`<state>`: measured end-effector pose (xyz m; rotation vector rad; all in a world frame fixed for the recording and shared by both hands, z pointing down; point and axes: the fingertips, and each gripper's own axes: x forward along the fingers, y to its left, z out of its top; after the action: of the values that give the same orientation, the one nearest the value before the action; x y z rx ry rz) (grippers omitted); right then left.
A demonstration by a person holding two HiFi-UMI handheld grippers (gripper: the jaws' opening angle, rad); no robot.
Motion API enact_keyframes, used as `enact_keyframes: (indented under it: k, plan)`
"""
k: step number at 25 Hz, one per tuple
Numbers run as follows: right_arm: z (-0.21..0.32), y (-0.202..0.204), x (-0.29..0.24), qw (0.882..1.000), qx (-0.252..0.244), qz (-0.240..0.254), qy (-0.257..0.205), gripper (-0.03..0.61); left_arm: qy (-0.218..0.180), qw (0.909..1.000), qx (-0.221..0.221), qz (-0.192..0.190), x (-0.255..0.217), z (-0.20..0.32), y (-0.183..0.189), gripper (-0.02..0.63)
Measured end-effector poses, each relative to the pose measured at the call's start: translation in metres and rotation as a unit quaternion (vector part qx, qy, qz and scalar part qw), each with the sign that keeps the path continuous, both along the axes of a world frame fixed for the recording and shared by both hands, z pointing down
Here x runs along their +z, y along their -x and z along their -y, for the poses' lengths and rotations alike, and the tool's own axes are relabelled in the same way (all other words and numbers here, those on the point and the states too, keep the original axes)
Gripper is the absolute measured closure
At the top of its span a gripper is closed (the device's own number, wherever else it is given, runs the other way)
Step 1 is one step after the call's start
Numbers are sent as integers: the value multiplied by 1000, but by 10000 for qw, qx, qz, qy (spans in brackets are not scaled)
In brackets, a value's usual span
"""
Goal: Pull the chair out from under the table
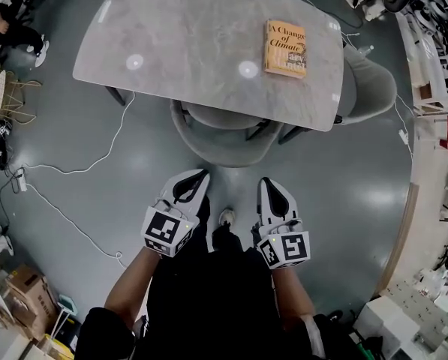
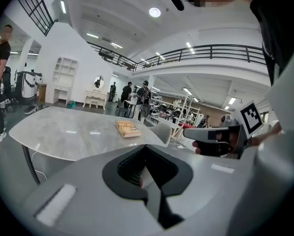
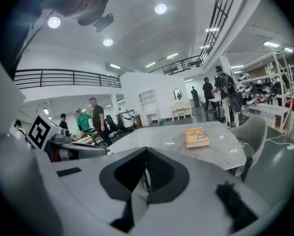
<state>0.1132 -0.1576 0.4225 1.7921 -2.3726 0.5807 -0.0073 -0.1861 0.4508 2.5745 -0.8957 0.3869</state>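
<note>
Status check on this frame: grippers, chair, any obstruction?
Left gripper and right gripper shut, empty, short of the chair. Chair tucked under the table, untouched. Nothing between grippers and chair back; book on the tabletop.

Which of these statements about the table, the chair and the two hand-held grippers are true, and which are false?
1. A book lies on the table. True.
2. The near chair stands clear of the table. False: its seat is tucked under the table's edge.
3. The left hand-held gripper grips the near chair's back. False: it is shut, empty and apart from the chair.
4. The right hand-held gripper is shut. True.
</note>
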Motion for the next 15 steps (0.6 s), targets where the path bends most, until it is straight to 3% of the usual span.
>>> enact_keyframes:
  k: [6,10,13,15]
  plan:
    - [9,-5,28,9997,-103,-150,163,561,33,9996,116,271,27,12,-2,584]
    - [12,-10,46,9986,-220,-350,331,561,180,9967,396,688,47,10,-5,556]
    - [15,-14,54,9982,-251,-348,418,561,6,9897,835,1165,67,8,-11,527]
    - [14,-14,57,9981,-252,-318,467,561,-250,9801,1198,1564,83,5,-15,492]
